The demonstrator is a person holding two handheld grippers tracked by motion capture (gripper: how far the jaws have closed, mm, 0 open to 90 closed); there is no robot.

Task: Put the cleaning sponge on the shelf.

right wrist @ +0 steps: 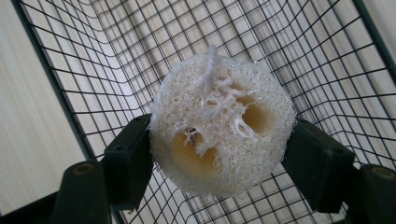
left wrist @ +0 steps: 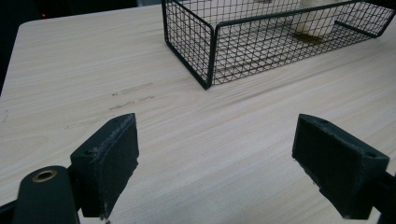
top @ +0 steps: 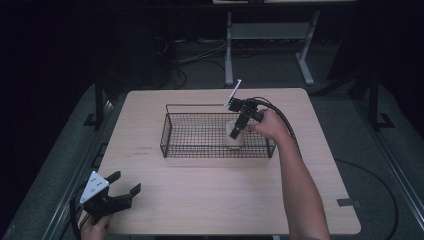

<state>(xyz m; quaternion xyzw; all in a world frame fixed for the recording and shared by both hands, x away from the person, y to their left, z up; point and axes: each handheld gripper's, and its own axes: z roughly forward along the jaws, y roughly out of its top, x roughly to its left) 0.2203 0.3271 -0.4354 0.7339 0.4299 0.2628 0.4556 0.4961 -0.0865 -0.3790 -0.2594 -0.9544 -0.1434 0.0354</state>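
Note:
A pale, fibrous loofah sponge (right wrist: 222, 123) with round holes sits squeezed between the black jaws of my right gripper (right wrist: 222, 156), which is shut on it. In the high view my right gripper (top: 234, 131) reaches down into the right part of a black wire basket (top: 167, 125), and the loofah (top: 235, 140) is low inside it near the front wall. I cannot tell whether it touches the basket floor. My left gripper (top: 125, 184) rests open at the table's near left corner, with only bare wood between its jaws (left wrist: 215, 158).
The wire basket (left wrist: 210, 46) stands in the middle of the light wooden table (top: 225, 200); the loofah (left wrist: 317, 23) shows through its mesh. Beyond the table's far edge are a white desk frame (top: 230, 55) and cables on a dark floor.

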